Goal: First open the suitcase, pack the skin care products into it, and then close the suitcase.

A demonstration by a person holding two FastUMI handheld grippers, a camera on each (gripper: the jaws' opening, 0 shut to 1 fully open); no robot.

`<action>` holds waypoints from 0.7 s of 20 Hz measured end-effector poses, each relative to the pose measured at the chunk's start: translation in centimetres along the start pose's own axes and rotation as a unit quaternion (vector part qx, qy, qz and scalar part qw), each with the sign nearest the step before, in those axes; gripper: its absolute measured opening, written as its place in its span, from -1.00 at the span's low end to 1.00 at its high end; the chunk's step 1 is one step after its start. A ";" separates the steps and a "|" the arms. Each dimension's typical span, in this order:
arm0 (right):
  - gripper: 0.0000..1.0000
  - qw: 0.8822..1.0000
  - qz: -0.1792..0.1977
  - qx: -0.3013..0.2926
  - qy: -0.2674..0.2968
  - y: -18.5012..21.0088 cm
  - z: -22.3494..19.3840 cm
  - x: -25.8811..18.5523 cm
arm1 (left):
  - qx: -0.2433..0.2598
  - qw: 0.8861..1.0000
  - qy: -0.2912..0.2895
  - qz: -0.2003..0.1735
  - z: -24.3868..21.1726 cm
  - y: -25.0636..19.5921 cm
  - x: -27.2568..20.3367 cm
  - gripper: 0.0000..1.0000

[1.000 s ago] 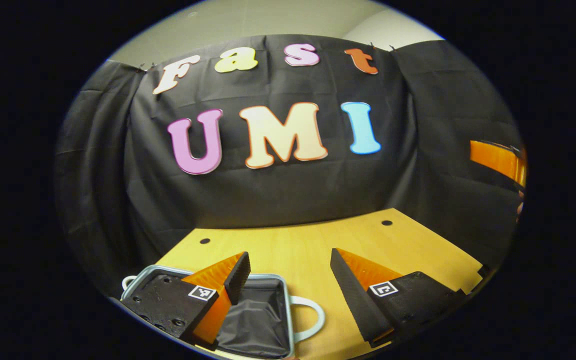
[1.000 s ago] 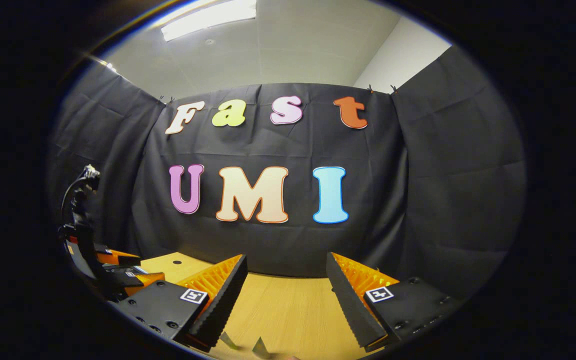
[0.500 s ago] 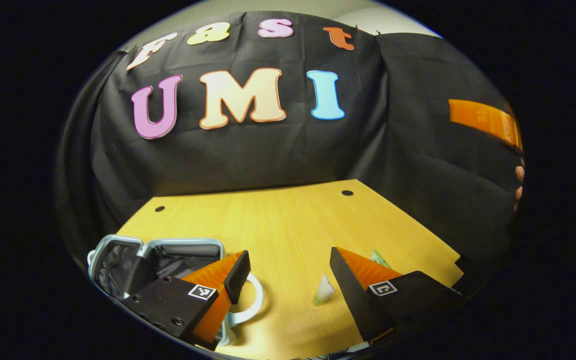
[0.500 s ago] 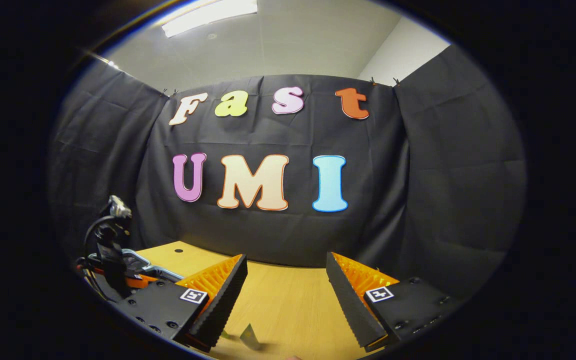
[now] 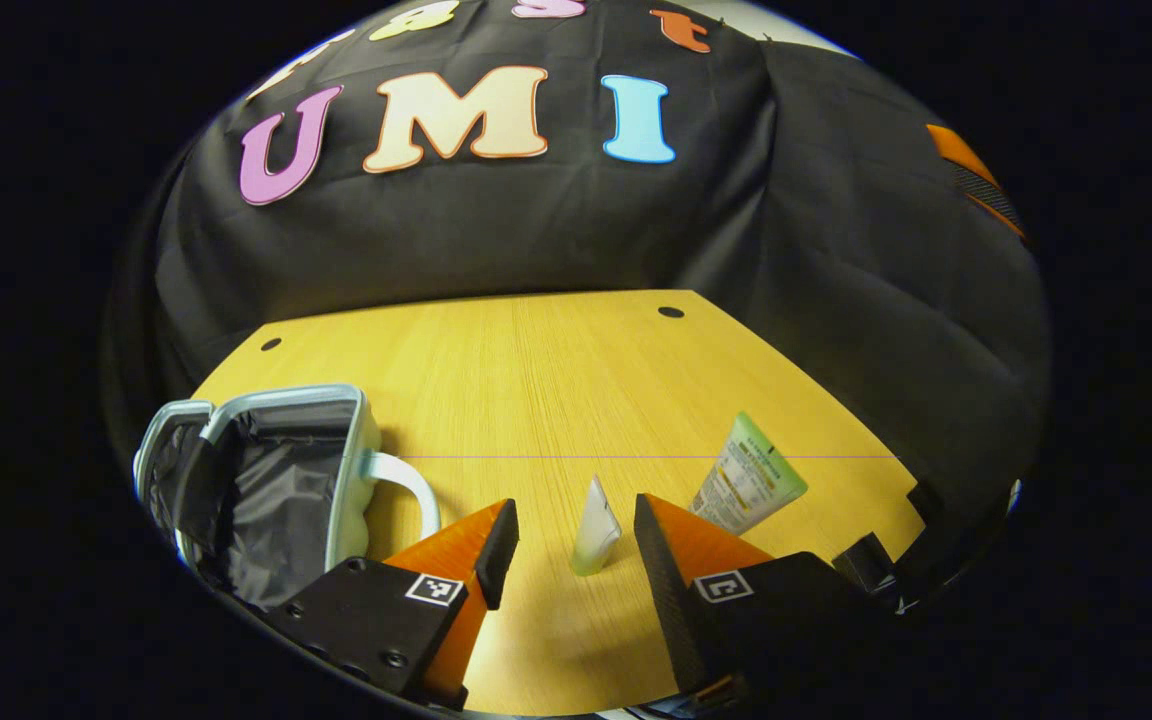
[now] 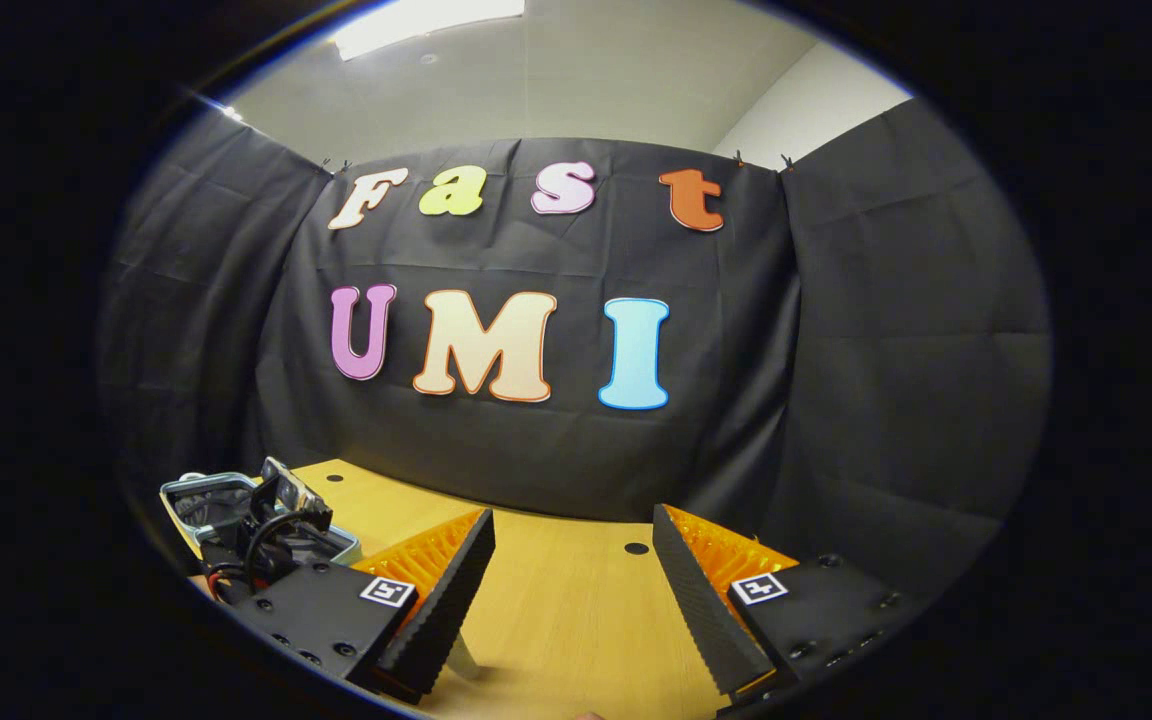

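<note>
- Your left tongs are spread apart with nothing gripped, low over the bench; a small pale tube stands in the gap ahead of the fingers, touching neither.
- Green tube lies flat on the bench just right of the pale one, beyond your left tongs' right finger.
- Suitcase is open at the bench's left side, well apart from both tubes; dark lining is visible, no products can be seen inside, and the pale handle points toward the tubes.
- Your right tongs are wide apart and empty, held level above the bench, aimed at the back wall.
- In the right gripper view, your left gripper sits lower left with the suitcase rim just behind it; a pale tube tip pokes up beside the right tongs' left finger.
</note>
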State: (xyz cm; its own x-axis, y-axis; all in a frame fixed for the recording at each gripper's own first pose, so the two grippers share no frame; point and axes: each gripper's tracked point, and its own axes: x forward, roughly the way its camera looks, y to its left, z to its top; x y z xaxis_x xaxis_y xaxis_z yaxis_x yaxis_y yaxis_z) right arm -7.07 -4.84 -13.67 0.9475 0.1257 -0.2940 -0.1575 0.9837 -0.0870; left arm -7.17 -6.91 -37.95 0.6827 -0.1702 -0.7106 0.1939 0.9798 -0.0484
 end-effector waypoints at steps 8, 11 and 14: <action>0.97 1.000 0.023 -0.002 0.009 1.5 -1.3 -0.7 | -0.010 0.999 0.034 -0.002 -2.4 -0.4 3.5 -0.37; 0.97 0.999 0.042 0.010 0.013 3.1 -2.5 -0.7 | -0.027 0.999 0.018 0.001 -1.9 -0.2 4.2 -0.77; 0.96 0.997 0.067 0.031 0.019 5.1 -4.5 -0.2 | -0.040 0.999 0.023 0.007 -1.5 0.4 3.8 -0.93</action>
State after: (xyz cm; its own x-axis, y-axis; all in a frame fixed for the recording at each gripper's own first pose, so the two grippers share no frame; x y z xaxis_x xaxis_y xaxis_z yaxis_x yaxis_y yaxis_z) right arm -9.36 -0.47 -18.38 0.9077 0.2525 -0.3351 -0.2633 0.9646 0.0137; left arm -5.54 -7.01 -41.70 0.6513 -0.1530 -0.7432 0.1262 0.9877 -0.0927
